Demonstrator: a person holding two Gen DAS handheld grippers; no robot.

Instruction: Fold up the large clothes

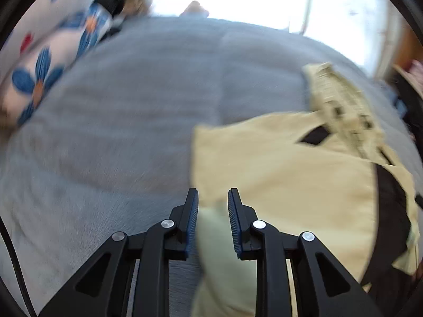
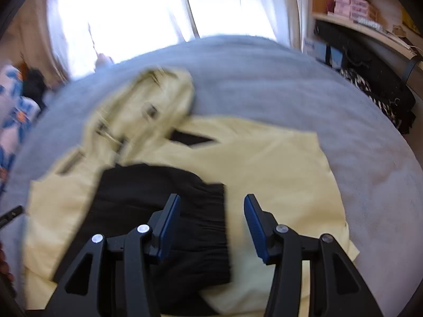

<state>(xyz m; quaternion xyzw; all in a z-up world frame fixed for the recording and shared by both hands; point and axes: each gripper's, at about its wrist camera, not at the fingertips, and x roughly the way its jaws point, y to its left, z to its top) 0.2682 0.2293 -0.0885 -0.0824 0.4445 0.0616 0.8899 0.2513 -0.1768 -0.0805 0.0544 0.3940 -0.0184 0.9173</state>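
Both grippers are showing black plastic linkage arms with silver rivets and ribbed blue pads on the fingers. In the left wrist view, the left gripper (image 1: 212, 198) is hovering with its jaws parted by a narrow gap, and a fold of pale yellow cloth is running up between them; whether the pads are touching that cloth cannot be told through the blur. In the right wrist view, the right gripper (image 2: 211, 206) is standing wide open, gripping nothing, above the edge where a black panel (image 2: 164, 211) is meeting yellow fabric.

A yellow jacket (image 2: 264, 163) is lying spread on a grey blanket (image 2: 343, 132), which is looking soft and fuzzy and is covering a bed. Smooth, matte cloth is making up the body of the jacket, roughly squared at its right side, with a crumpled hood (image 2: 158, 100) bunching at its far end and a small dark diamond-shaped opening just below that. The black panel is looking gathered or ribbed.

A pillow with blue flowers (image 1: 45, 60) is sitting at the left edge of the bed. Bright curtains (image 2: 132, 8) are glowing beyond the bed, and a wooden shelf with pink boxes (image 2: 351, 5) is standing at the right.
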